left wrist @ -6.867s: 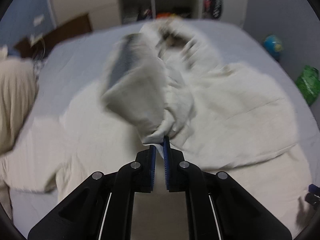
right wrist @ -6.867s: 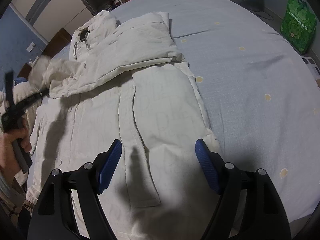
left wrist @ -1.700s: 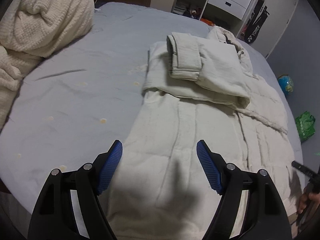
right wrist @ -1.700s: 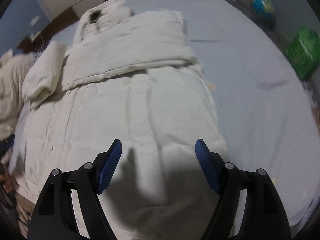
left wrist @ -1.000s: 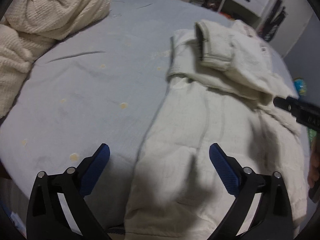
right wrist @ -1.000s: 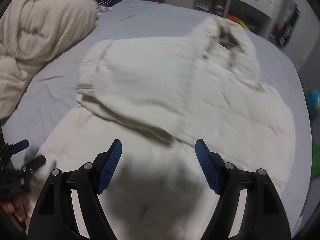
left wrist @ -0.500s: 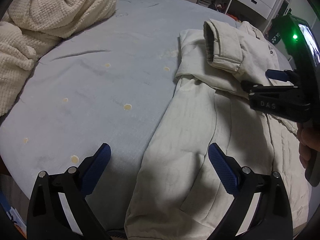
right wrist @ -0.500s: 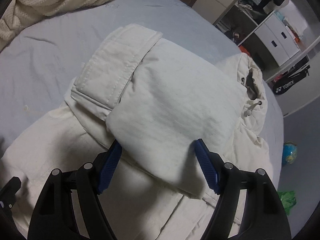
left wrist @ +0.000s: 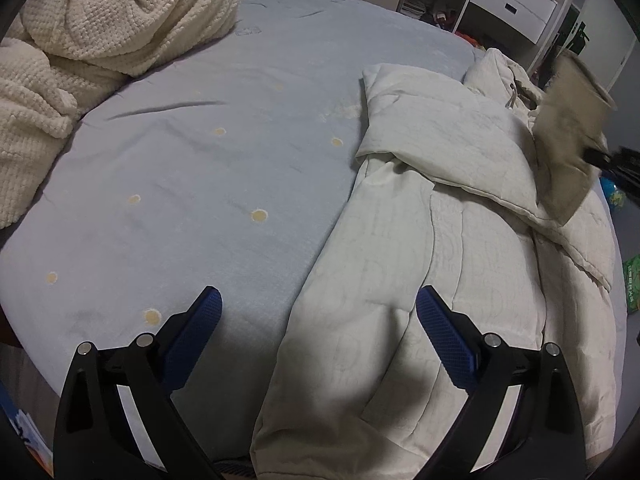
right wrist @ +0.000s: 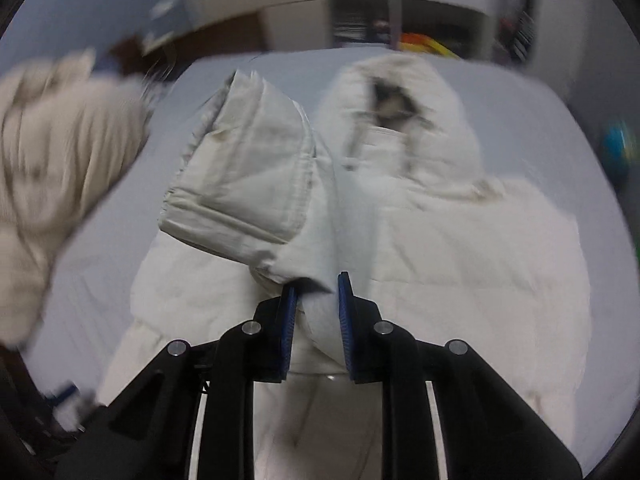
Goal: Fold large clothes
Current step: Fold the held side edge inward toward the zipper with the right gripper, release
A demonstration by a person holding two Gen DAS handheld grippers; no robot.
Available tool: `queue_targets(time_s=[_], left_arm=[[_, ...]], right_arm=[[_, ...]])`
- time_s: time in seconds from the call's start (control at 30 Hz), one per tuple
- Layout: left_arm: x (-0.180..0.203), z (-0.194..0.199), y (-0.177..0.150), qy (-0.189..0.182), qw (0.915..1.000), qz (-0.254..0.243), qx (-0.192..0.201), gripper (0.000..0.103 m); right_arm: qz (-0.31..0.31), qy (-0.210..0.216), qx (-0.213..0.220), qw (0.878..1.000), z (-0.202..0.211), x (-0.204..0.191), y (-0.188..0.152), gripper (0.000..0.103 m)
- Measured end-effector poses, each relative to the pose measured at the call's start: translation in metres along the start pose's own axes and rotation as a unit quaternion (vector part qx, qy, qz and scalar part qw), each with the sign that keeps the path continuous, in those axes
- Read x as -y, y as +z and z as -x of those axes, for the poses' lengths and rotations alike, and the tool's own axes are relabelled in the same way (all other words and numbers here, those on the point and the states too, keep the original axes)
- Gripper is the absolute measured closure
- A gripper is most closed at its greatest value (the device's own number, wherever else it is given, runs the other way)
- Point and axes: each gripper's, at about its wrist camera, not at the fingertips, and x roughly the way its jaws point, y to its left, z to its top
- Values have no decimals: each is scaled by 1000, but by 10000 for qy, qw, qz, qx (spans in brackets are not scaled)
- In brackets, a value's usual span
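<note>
A cream padded hooded coat point(left wrist: 452, 240) lies on a blue-grey bed point(left wrist: 208, 168), one side folded over its chest. My right gripper point(right wrist: 316, 300) is shut on the coat's sleeve point(right wrist: 248, 184) and holds the cuff end lifted above the coat; the hood point(right wrist: 400, 100) lies beyond. In the left wrist view the lifted sleeve point(left wrist: 568, 140) hangs at the far right with the right gripper point(left wrist: 616, 160) partly in view. My left gripper point(left wrist: 318, 320) is open and empty above the coat's lower left hem.
A cream knitted blanket point(left wrist: 100, 28) is heaped at the bed's left end. White drawers and shelves point(left wrist: 508, 4) stand behind the bed. A globe point(right wrist: 618, 148) and a green bag point(left wrist: 632, 280) sit on the floor at the right.
My right gripper has closed on the folded sleeve and lifted it off the coat, toward the right. My left gripper has stayed open over the hem.
</note>
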Motion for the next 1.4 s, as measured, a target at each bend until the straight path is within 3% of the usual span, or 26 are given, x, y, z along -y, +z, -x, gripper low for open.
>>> queue_targets(time_s=[0.07,0.2,0.33,0.5,0.7,0.83,0.9,0.97,1.13,1.4], left_arm=[[1,0,0,19,10000,-16,4,9],[0,-1,1,41,10000,-23,-14,9],[2,0,0,61,10000,-30,-9,9],[3,-1,0,92,9999,-65,-54,8],[7,-7,-1,165,9991,-200,-331,7],[9,-8,0,204,9986,-242,-431,7],[10,-7,1,151,9985,-266,-444,7],[17,-9,4,93,9970,-443,-621,7],[54,1,28,-163,9951,-848,-485,7],[146,-21,118,-877,9847,-1499,-116,7]], right_arm=[[-651,131,-14,9978,3,31,-9,86],[-1920,249,-269,9807,-5,99,-41,86],[-2560,186,-471,9654,-11,146,-75,86],[-2741,130,-557,9600,-3,183,-113,86],[-2300,161,-502,9718,22,197,-130,86],[-1888,39,-516,9807,37,203,-124,84],[-1746,35,-504,9833,44,210,-117,63],[-1672,57,-437,9849,50,216,-109,55],[-1505,122,-304,9881,51,228,-76,53],[-1471,728,-252,9861,11,242,15,46]])
